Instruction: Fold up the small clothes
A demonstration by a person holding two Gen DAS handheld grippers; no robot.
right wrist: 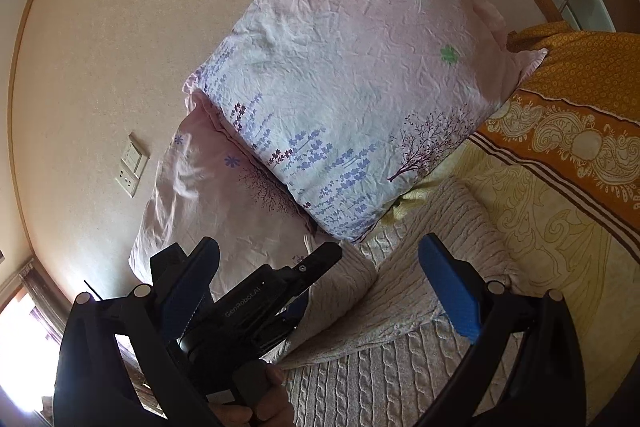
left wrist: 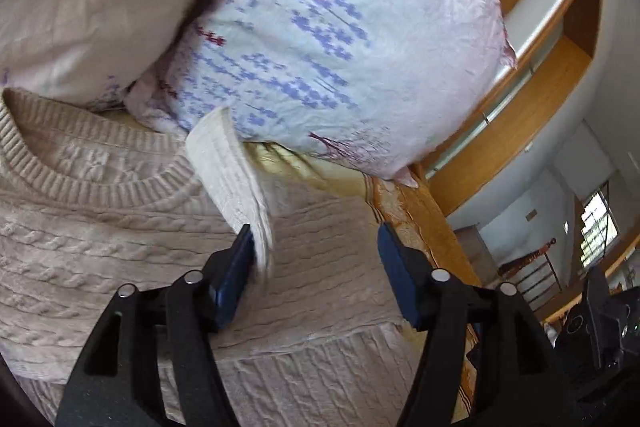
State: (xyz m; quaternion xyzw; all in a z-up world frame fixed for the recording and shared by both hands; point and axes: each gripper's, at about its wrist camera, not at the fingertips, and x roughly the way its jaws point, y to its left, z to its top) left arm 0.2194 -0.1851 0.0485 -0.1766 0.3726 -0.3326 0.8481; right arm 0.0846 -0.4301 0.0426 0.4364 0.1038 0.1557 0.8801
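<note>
The left gripper (left wrist: pixel 316 247), jaws apart, is letting the sleeve (left wrist: pixel 228 179) drop onto the sweater (left wrist: pixel 100 227) near the bed's pillow (left wrist: pixel 340 27) end; the right gripper (right wrist: pixel 320 291) is hovering open, seemingly empty; smoothing comes next.

One marking reads clearly: "GenRobot.AI" in pale letters on the black body of the left gripper (right wrist: pixel 294 303), seen between the right gripper's (right wrist: pixel 320 287) blue fingers (the right wrist view alone shows it).

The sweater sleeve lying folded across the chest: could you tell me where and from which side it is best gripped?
Grip the sleeve at its ribbed cuff end, beside the left gripper, coming from the near side along its length. That end stands up off the sweater, so open jaws could likely close on it alone.
</note>
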